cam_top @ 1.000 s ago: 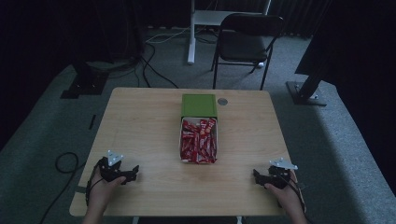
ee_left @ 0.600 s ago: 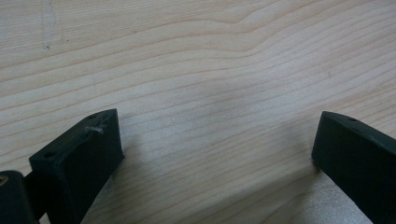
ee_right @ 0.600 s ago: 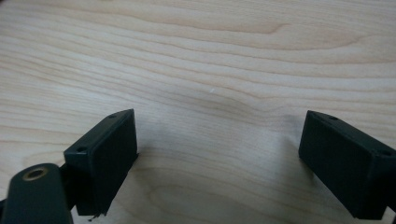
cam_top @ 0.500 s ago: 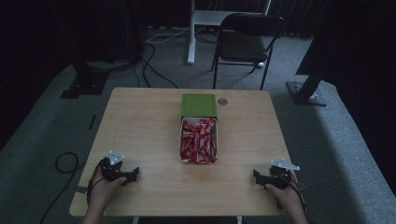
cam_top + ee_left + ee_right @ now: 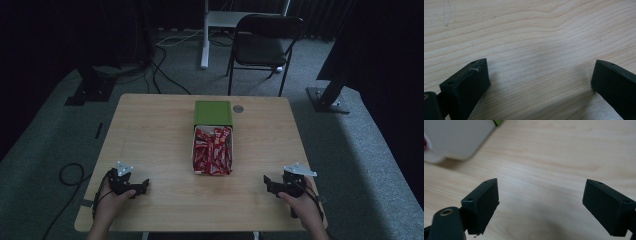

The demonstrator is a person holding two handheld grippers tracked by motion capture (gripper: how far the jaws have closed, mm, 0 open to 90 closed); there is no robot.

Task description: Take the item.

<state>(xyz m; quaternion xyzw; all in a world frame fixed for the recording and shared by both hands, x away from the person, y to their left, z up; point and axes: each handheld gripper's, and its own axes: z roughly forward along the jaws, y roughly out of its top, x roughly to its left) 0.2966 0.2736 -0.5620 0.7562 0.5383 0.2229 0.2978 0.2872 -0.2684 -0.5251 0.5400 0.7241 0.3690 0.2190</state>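
Observation:
A white box [image 5: 212,149] full of red wrapped snack bars [image 5: 213,150] sits at the middle of the wooden table [image 5: 150,135]. Its green lid [image 5: 213,113] lies just behind it. My left gripper [image 5: 141,186] rests near the front left corner, held by a hand, open with only bare wood between its jaws. My right gripper [image 5: 267,183] rests near the front right, also open and holding nothing. In the right gripper view, the box's white wall [image 5: 454,138] shows at the upper left, well beyond the fingertips [image 5: 484,202]. Bare wood grain [image 5: 536,50] lies ahead in the left gripper view.
A small round grey disc [image 5: 238,108] lies on the table right of the green lid. Behind the table stand a black folding chair [image 5: 262,42] and a white stand [image 5: 207,30]. Cables [image 5: 160,70] trail over the grey carpet.

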